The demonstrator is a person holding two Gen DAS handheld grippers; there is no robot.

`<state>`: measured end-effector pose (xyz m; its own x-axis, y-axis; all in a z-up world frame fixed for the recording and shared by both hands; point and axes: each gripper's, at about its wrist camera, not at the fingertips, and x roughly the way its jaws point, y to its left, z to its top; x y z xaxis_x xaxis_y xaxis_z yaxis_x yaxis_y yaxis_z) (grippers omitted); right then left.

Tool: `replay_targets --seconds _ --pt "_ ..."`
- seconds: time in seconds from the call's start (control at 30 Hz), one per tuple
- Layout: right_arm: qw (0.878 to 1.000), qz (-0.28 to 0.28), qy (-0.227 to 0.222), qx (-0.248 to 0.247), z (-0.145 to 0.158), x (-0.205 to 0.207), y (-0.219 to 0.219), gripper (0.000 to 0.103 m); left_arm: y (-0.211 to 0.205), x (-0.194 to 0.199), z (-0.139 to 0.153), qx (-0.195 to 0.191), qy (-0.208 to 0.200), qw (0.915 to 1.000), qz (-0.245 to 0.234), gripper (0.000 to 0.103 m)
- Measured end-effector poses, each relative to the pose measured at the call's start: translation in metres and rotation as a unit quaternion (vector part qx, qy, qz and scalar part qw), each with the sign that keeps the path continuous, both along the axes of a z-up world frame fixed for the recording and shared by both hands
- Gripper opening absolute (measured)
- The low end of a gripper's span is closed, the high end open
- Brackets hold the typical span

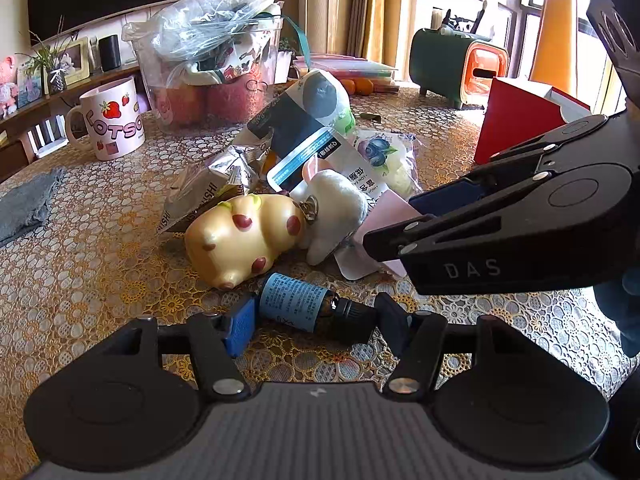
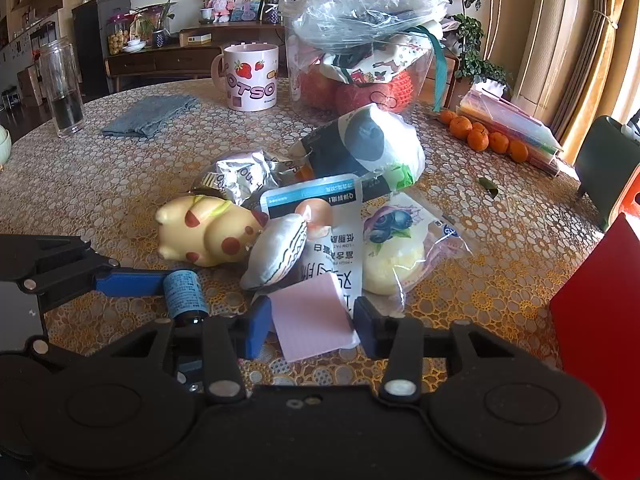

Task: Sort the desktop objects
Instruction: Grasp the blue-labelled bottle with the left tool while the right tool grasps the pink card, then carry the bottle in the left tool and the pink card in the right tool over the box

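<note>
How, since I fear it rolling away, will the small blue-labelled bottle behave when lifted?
The bottle lies on its side and is round, so it would probably roll if released. The left gripper holds it end to end, so it may pivot or slip. Its dark glass looks rigid but likely breakable.

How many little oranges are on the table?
5 show in the right wrist view, in a row at the table's far right beside the stack of coloured folders. More may hide behind.
</note>
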<state>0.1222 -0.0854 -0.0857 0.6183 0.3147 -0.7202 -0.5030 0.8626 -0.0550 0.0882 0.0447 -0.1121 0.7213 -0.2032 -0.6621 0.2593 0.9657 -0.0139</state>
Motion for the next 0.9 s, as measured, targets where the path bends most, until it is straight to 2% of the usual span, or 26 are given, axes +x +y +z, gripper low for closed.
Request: replay_targets --seconds 0.23,0.73,0.9 --pt "1.0 -0.003 0.004 0.012 0.004 -0.001 -0.008 0.028 -0.001 -0.001 0.001 -0.003 0.006 0.9999 0.01 0.063" --pt "0.999 -0.013 0.005 0.039 0.009 -0.005 -0.027 0.015 -0.007 -0.011 0.008 -0.004 0.012 0.9998 0.012 0.063" --pt "0.999 -0.015 0.01 0.047 0.01 -0.01 -0.034 0.013 -0.009 -0.015 0.011 -0.006 0.015 0.9997 0.016 0.063"
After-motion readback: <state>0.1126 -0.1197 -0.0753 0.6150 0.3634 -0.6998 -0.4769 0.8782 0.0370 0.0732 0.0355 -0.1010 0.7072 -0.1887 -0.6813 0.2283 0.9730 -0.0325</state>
